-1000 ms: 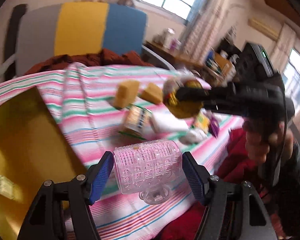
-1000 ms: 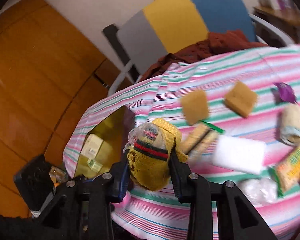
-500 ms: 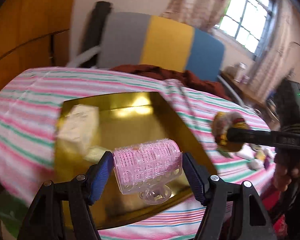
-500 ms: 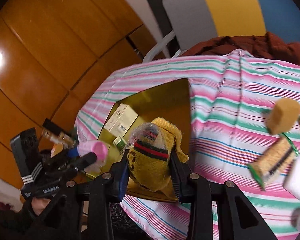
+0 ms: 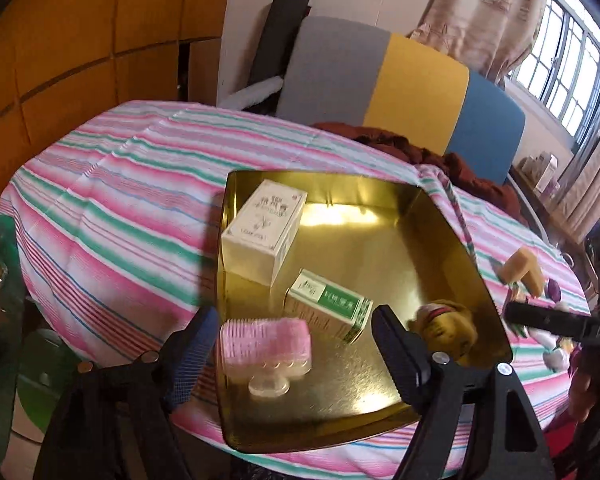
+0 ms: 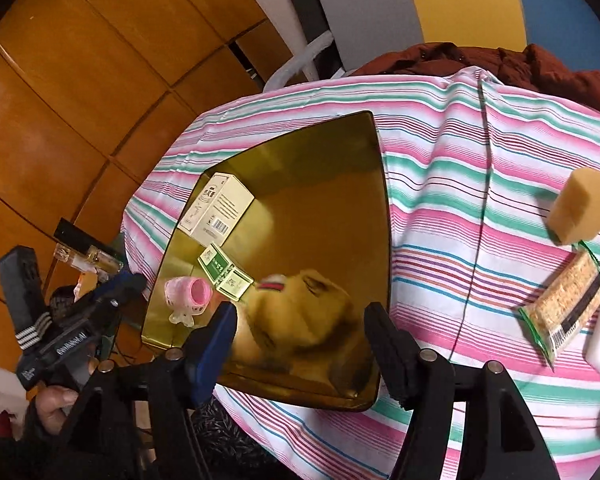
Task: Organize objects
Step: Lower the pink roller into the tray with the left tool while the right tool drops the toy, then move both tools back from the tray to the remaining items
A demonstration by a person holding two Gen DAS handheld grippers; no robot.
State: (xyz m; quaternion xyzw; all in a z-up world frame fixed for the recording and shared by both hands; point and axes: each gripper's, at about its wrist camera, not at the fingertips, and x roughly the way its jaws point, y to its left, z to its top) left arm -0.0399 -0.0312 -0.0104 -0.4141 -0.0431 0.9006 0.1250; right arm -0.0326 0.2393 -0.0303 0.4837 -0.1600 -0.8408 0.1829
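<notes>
Left gripper stands wide open, the pink roller loose between its fingers, in the gold tray. Right gripper likewise gapes, the yellow knit blurred below, apparently dropping into the tray. Judgement: lift both straight up, clear of the rim. Only the right view shows the roller's open end; only the left shows its suction foot.
</notes>
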